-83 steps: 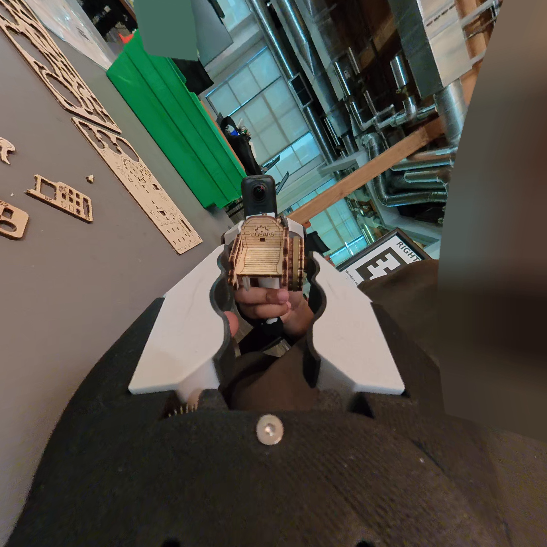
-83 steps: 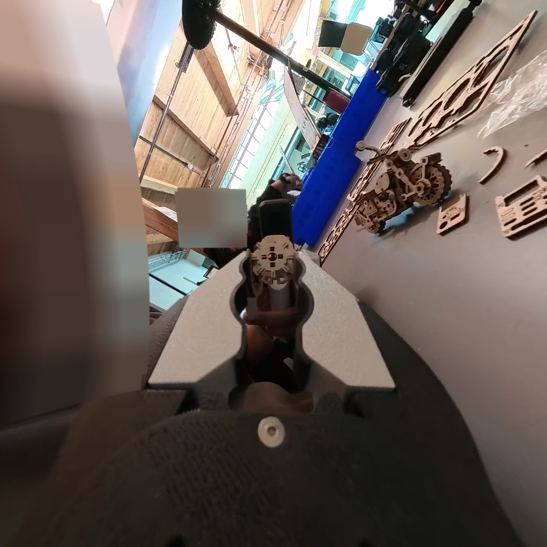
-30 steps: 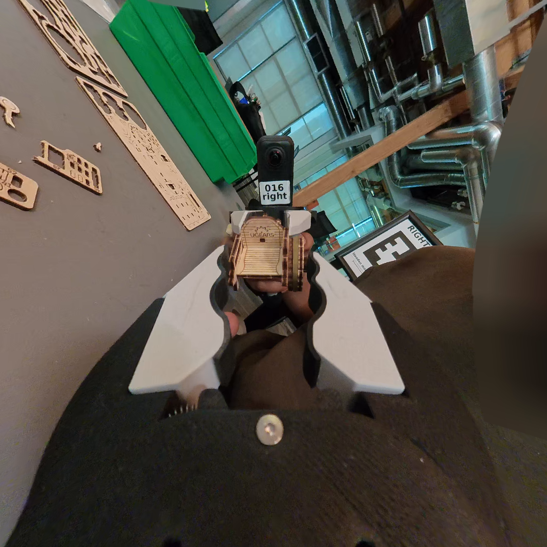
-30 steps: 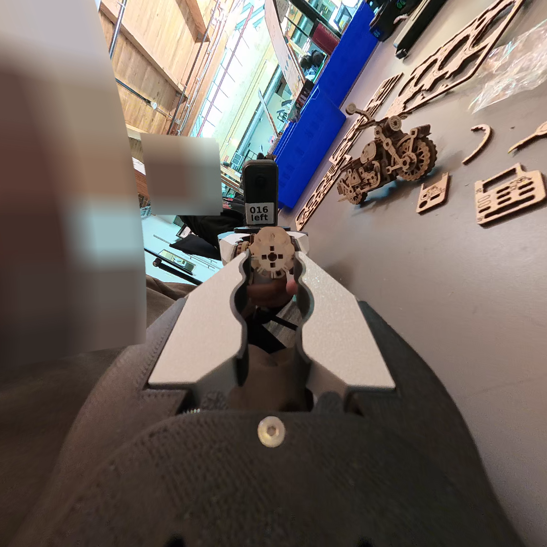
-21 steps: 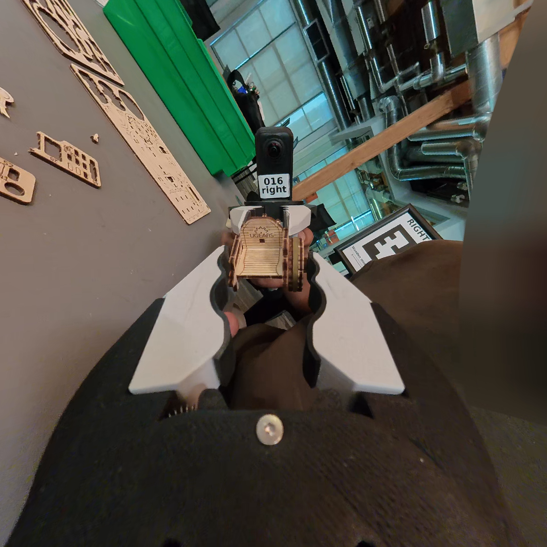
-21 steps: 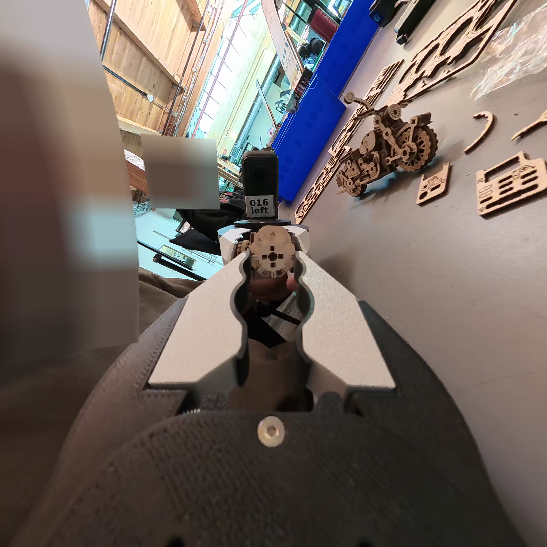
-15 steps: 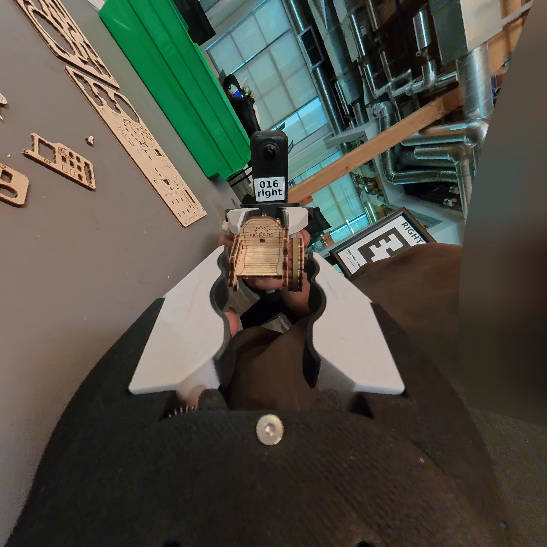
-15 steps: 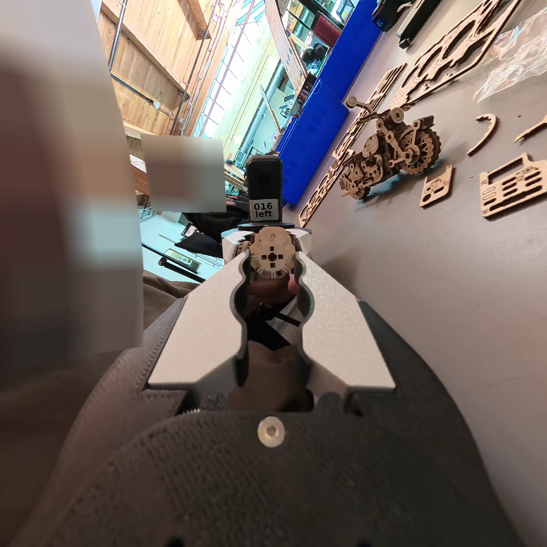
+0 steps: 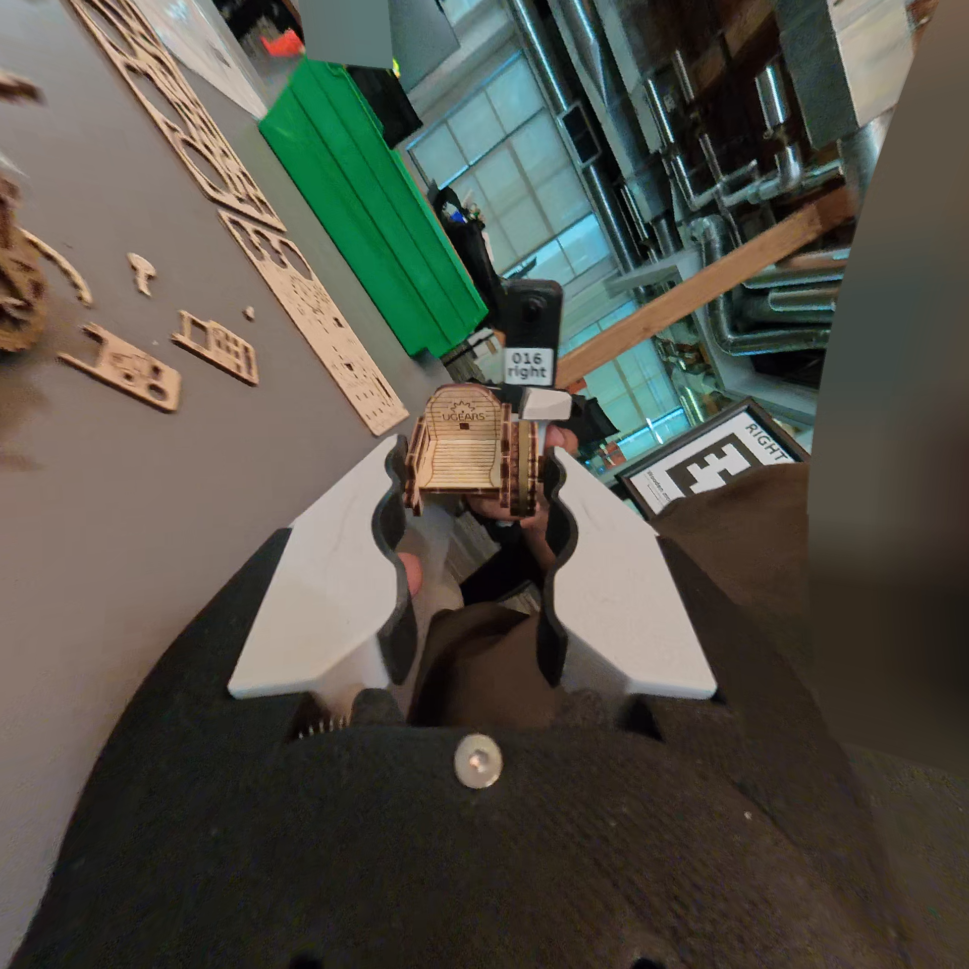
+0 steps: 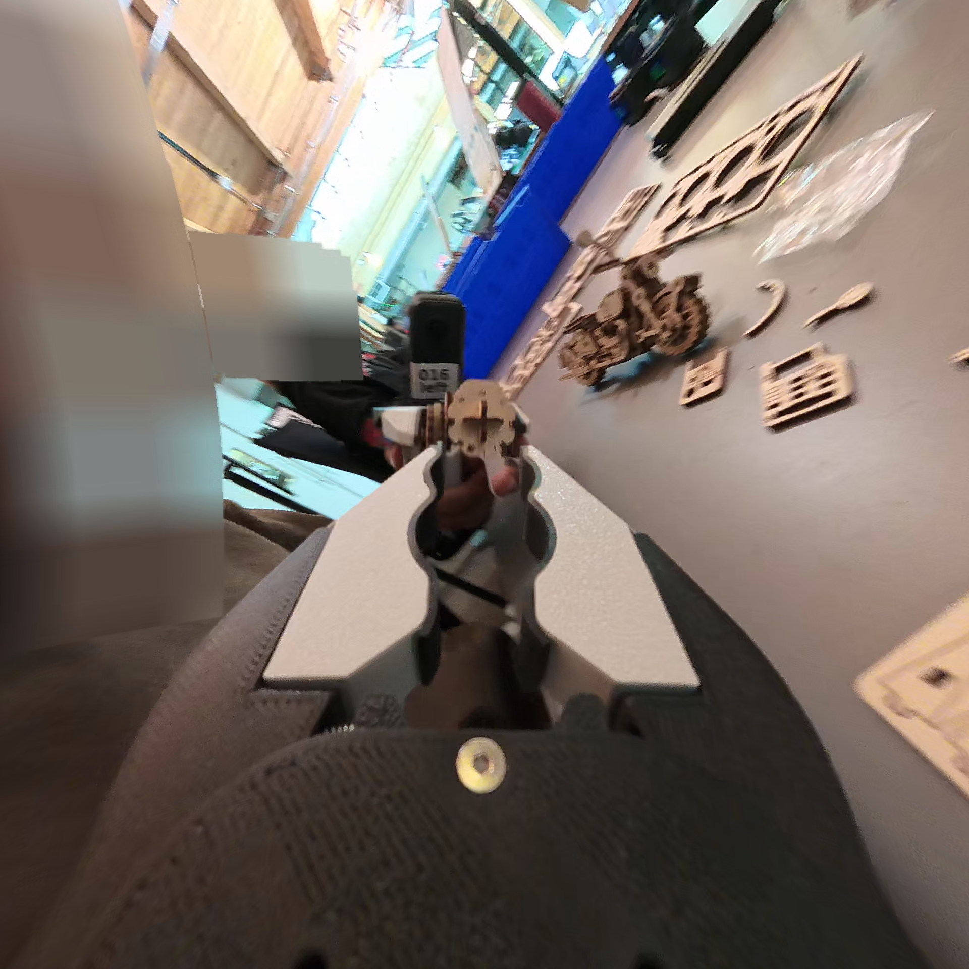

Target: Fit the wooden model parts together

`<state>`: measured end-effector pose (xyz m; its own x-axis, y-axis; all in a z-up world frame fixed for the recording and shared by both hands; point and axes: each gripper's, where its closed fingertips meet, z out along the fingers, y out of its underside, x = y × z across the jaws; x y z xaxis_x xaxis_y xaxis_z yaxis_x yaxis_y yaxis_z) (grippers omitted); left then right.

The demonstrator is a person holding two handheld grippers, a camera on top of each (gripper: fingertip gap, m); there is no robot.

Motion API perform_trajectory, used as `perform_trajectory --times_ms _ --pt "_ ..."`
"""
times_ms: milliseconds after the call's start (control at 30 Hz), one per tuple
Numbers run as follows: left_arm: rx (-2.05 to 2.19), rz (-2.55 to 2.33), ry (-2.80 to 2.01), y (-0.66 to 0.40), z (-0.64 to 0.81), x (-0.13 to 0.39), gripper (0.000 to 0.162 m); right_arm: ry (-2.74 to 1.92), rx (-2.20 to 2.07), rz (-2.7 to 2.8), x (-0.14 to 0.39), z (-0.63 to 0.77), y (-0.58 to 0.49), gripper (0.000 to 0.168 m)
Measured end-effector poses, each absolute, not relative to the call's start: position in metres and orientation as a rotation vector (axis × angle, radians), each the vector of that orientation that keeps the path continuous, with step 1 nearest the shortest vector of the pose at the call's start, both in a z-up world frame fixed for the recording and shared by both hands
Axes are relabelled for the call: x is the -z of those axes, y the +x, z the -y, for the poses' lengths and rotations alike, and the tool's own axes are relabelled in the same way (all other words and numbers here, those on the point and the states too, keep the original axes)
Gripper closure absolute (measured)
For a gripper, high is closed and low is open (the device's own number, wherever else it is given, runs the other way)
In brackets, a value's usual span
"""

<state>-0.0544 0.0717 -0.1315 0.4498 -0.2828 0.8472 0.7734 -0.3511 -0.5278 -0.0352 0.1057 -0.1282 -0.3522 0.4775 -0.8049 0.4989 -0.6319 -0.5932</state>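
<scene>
Wooden seat assembly (image 9: 466, 451) clamped between left hand-held gripper (image 9: 472, 466) fingertips; right hand-held gripper (image 10: 480, 451) grasps its wheel end.

The wooden seat assembly (image 9: 464, 451) sits between the left tool (image 9: 474, 469) tips, the right tool (image 9: 542, 406) behind it.

Grey table (image 10: 786, 524); wooden motorcycle model (image 10: 637, 327), cut-out sheets (image 9: 314, 320), loose flat parts (image 10: 807, 385), plastic bag (image 10: 849, 183)
</scene>
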Motion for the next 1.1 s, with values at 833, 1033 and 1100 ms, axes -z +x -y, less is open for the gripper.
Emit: perform_trajectory --times_ms 833,1033,1100 --pt "0.975 0.425 -1.679 -0.070 -0.075 0.149 0.112 1.997 1.171 -2.681 0.221 -0.071 -0.010 0.135" --pt "0.982 0.423 -1.676 -0.069 -0.074 0.148 0.112 1.967 1.162 -2.767 0.222 -0.067 -0.012 0.138" --pt "0.987 0.421 -1.675 -0.068 -0.074 0.148 0.112 1.964 1.166 -2.770 0.222 -0.068 -0.013 0.139"
